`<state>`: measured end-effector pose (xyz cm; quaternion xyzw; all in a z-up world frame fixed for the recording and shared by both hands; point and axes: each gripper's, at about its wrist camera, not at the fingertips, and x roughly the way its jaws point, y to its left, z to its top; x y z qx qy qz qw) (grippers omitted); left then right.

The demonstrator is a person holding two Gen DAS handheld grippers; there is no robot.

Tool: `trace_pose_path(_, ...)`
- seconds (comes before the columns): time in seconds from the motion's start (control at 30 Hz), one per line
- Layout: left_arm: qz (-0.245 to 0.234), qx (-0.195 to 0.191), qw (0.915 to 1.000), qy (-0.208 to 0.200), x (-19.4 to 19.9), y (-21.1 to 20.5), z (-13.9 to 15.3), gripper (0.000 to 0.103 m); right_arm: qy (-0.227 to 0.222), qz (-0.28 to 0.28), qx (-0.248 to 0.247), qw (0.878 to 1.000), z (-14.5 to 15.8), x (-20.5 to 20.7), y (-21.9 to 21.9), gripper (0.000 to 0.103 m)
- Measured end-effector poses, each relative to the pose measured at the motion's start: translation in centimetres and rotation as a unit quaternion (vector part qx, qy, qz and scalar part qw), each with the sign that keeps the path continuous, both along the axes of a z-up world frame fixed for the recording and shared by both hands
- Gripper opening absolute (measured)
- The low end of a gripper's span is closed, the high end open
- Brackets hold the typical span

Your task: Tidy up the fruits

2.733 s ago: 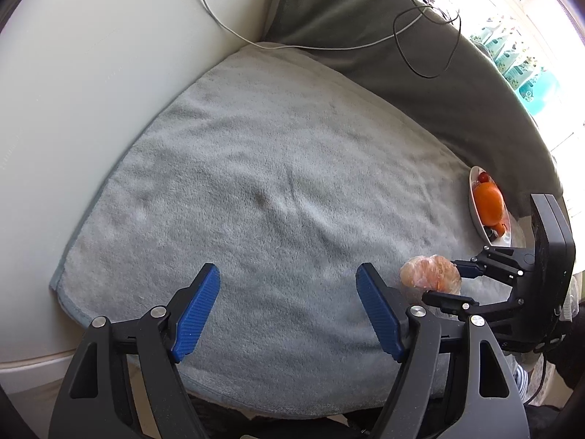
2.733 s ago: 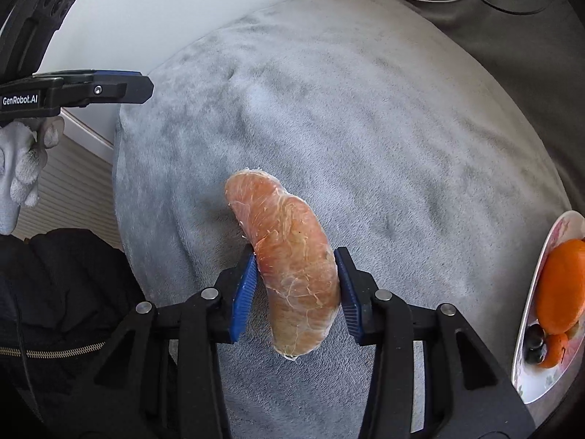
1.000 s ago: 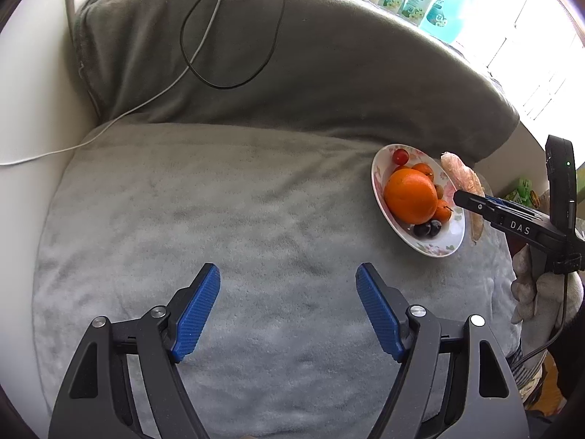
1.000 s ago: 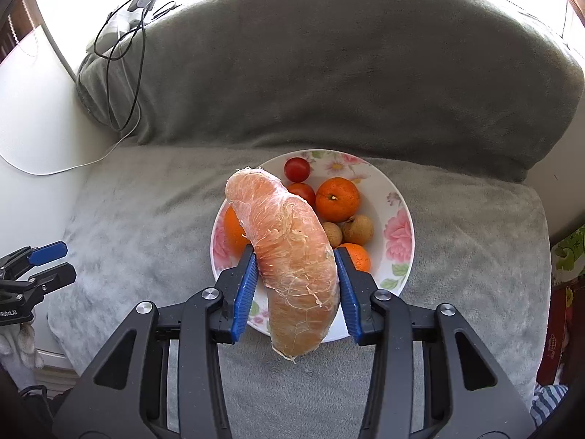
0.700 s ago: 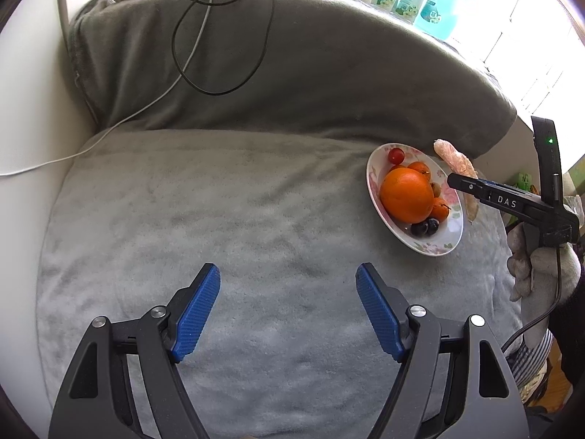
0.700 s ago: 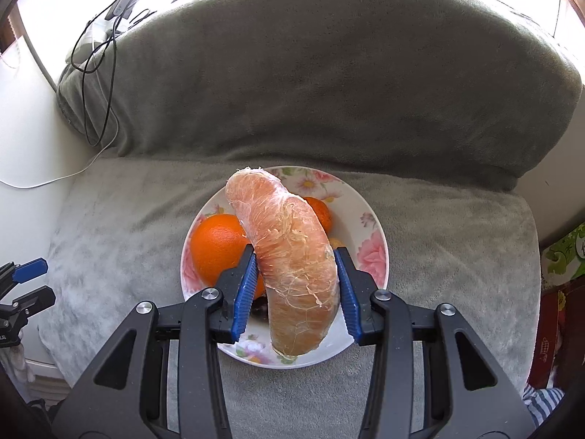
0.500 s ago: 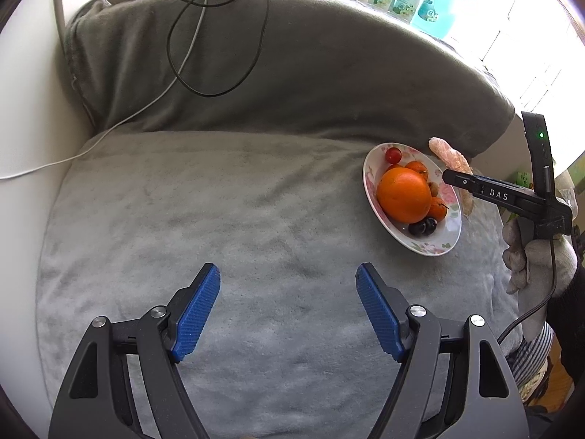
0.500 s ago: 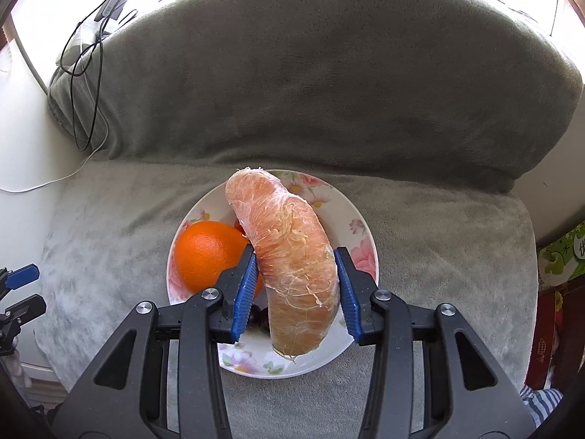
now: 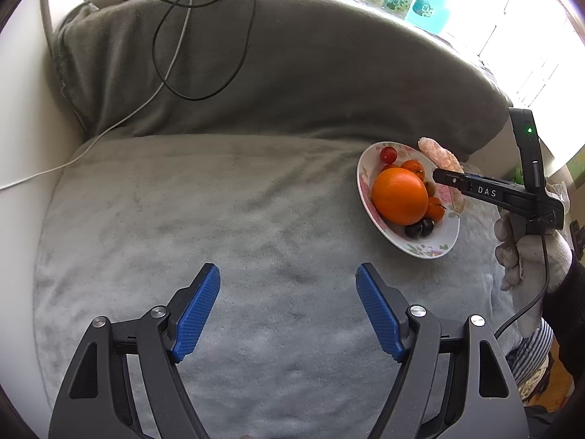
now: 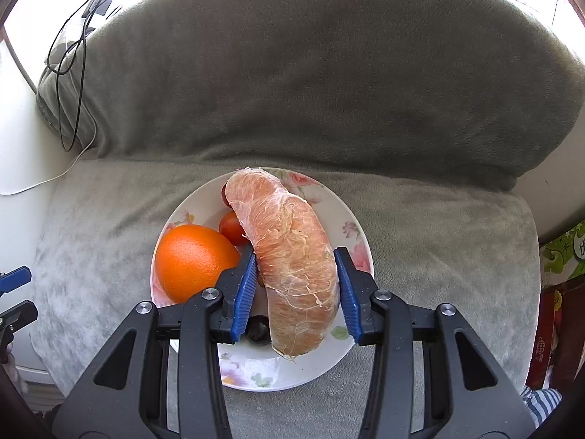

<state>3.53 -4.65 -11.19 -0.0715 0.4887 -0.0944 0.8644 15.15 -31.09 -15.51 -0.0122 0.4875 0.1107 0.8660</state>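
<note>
Right wrist view: my right gripper clenches a peeled pomelo segment above the floral plate.

The plate sits on the grey towel and carries a large orange, a cherry tomato and dark grapes. My left gripper hangs with jaws wide and nothing between them, over bare towel well left of the plate.

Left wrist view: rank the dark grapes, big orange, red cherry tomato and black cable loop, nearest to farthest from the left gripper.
1. Dark grapes: near end of the floral plate, up and right of the left gripper.
2. Big orange: mid-plate, just behind the grapes.
3. Red cherry tomato: far end of the plate.
4. Black cable loop: on the dark grey cushion at the back, left.
</note>
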Motion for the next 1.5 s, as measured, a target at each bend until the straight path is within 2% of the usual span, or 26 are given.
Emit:
trace_pose_path(0.37, -0.007, 0.001, 1.0000, -0.005, 0.2, -0.5, 0.4, 0.077, 0.008, 0.005, 0.000, 1.000, -0.3, 0.6, 0.3, 0.044)
trace_pose_path(0.8, -0.011, -0.001, 0.9999, -0.010, -0.1, -0.5, 0.6, 0.077, -0.010, 0.011, 0.002, 1.000, 1.1, -0.4, 0.7, 0.044)
trace_pose_path(0.9, -0.010, -0.003, 0.9999, -0.012, -0.3, -0.5, 0.7, 0.077, -0.014, 0.010, 0.003, 1.000, 1.5, -0.9, 0.7, 0.051)
trace_pose_path(1.17, -0.013, -0.004, 0.9997, -0.019, -0.7, -0.6, 1.0, 0.077, -0.021, 0.005, 0.004, 1.000, 2.3, -2.1, 0.4, 0.053)
trace_pose_path(1.43, -0.014, -0.006, 0.9995, -0.027, -1.0, -0.7, 1.4, 0.077, -0.023, -0.011, -0.001, 1.000, 3.0, -3.9, 0.4, 0.072)
trace_pose_path(1.5, -0.013, -0.006, 0.9994, -0.030, -1.0, -0.6, 1.6, 0.077, -0.025, -0.013, -0.004, 1.000, 3.2, -4.4, 0.6, 0.072)
